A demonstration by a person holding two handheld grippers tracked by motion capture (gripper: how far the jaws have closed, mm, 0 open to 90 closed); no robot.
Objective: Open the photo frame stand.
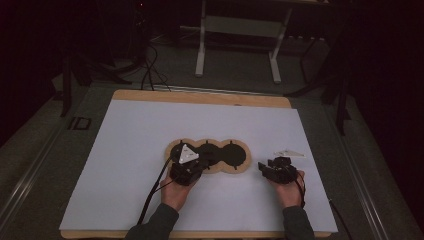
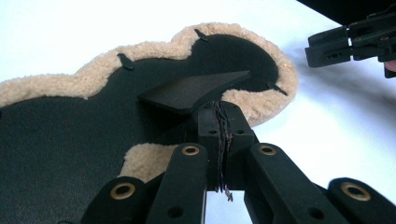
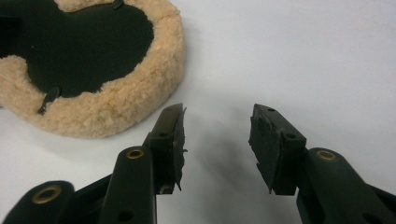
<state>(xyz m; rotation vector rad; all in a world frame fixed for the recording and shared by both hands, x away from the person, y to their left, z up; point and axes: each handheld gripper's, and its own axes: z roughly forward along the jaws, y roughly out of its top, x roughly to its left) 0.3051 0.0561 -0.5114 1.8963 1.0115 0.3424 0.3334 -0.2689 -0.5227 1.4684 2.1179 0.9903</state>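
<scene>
High view, nearest edge first: two dark sleeves and bare hands entering from the bottom, a cable trailing from each gripper across the white sheet spread over the light wooden table. Left gripper, with its grey three-cornered plate on top, poised over the left lobe of the flat three-lobed mat of black material edged in tan fleece. Right gripper well apart to the right, over bare sheet, with a small white flat piece just beyond it. Farther off, beyond the table: dark floor, a white metal stand and black cables.

Left gripper view: jaws pressed together, pinching one corner of a thin black flat panel, raised and tilted clear of the black surface of the mat. Fleece border curving behind, with small black tabs poking across its inner edge. Other gripper at the top right corner, off the mat over the white sheet.

Right gripper view: jaws standing moderately apart with nothing between, only white sheet below. Frayed dark padding showing on the fingertips. Right lobe of the mat up and to the left, near the left jaw but not touching.
</scene>
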